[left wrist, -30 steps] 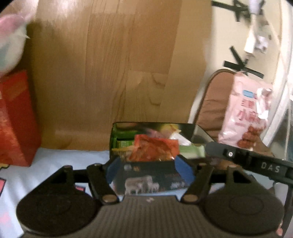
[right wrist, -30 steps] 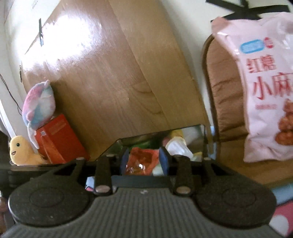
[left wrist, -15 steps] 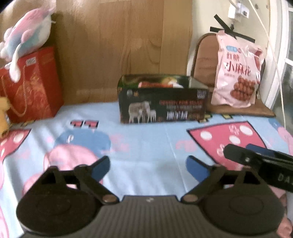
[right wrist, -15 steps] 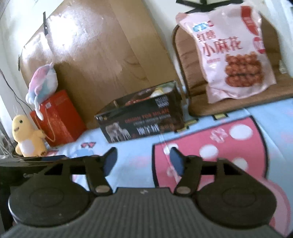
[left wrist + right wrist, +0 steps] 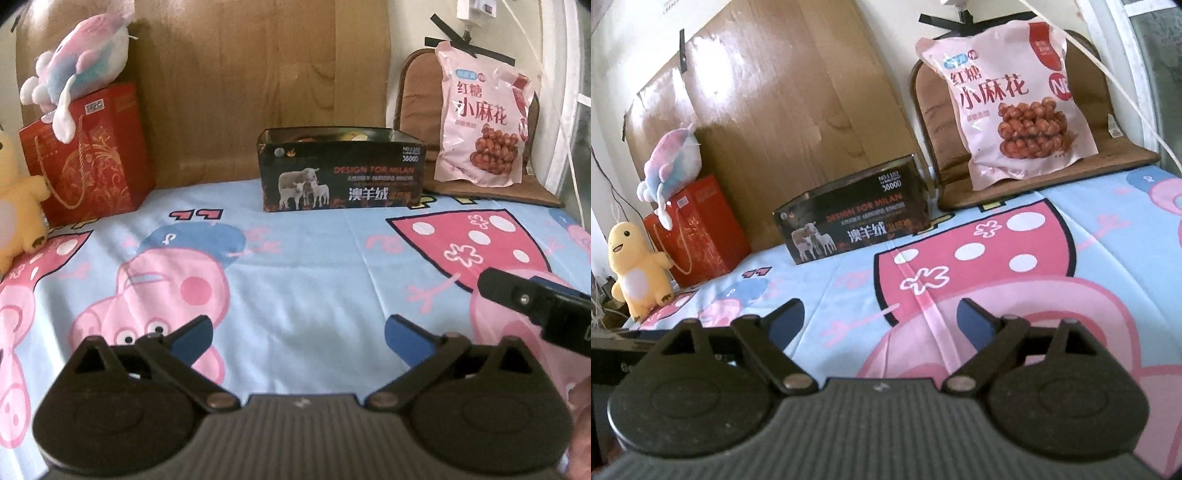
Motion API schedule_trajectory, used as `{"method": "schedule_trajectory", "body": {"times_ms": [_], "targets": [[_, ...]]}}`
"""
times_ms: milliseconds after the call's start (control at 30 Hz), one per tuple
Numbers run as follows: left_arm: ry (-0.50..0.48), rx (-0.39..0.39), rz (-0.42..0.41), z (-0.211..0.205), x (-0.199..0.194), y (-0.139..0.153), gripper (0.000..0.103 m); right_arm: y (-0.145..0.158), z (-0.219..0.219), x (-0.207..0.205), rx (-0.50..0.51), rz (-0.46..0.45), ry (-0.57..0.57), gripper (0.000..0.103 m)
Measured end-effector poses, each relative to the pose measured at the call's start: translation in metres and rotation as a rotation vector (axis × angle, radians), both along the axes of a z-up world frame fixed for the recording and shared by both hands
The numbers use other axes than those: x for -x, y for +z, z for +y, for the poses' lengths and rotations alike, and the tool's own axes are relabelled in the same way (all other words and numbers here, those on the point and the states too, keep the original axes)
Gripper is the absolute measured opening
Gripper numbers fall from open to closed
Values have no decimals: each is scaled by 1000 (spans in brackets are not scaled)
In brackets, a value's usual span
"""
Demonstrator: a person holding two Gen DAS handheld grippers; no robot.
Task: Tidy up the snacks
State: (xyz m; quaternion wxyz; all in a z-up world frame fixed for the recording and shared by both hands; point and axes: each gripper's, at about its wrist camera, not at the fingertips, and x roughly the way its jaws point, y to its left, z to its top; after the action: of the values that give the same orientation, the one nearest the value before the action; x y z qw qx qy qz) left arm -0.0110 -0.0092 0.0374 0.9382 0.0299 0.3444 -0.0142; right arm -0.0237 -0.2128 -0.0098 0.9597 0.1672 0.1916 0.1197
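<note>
Left gripper [image 5: 297, 334]: jaws spread wide, blue pads apart, nothing between them. It hangs over the cartoon-print sheet [image 5: 295, 280], which covers the whole work surface. The right gripper's black body shows at the right edge of the left view, low over the sheet.

Right gripper [image 5: 881, 319]: jaws likewise spread, nothing held. Below it lies the same sheet, with a red spotted patch of the print just ahead.

Box [image 5: 341, 170]: dark, open-topped, with sheep printed on its front. It stands upright on the sheet at the far edge, against the wooden board [image 5: 258, 74]. It is well apart from both grippers, straight ahead of the left one and ahead and to the left of the right one. Snack packets show just above its rim in the left view; their kind cannot be told.

Pink bag [image 5: 484, 118]: a large snack bag, upright, leaning against a brown cushion [image 5: 417, 81] to the right of the box. It is near the box but not touching it, and well apart from both grippers.

Left of the box, apart from it: a red gift bag [image 5: 88, 151] with a pink-and-blue plush [image 5: 77, 62] resting on top, and a yellow plush [image 5: 637, 269] standing beside the gift bag.
</note>
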Motion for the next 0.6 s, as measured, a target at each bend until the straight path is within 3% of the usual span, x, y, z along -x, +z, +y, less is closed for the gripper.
{"method": "schedule_trajectory", "body": {"times_ms": [233, 600], "targets": [[24, -13, 19, 0, -2, -6, 103, 1, 10, 4, 60, -27, 33, 92], [54, -39, 25, 4, -6, -11, 103, 1, 9, 2, 52, -18, 47, 93]]}}
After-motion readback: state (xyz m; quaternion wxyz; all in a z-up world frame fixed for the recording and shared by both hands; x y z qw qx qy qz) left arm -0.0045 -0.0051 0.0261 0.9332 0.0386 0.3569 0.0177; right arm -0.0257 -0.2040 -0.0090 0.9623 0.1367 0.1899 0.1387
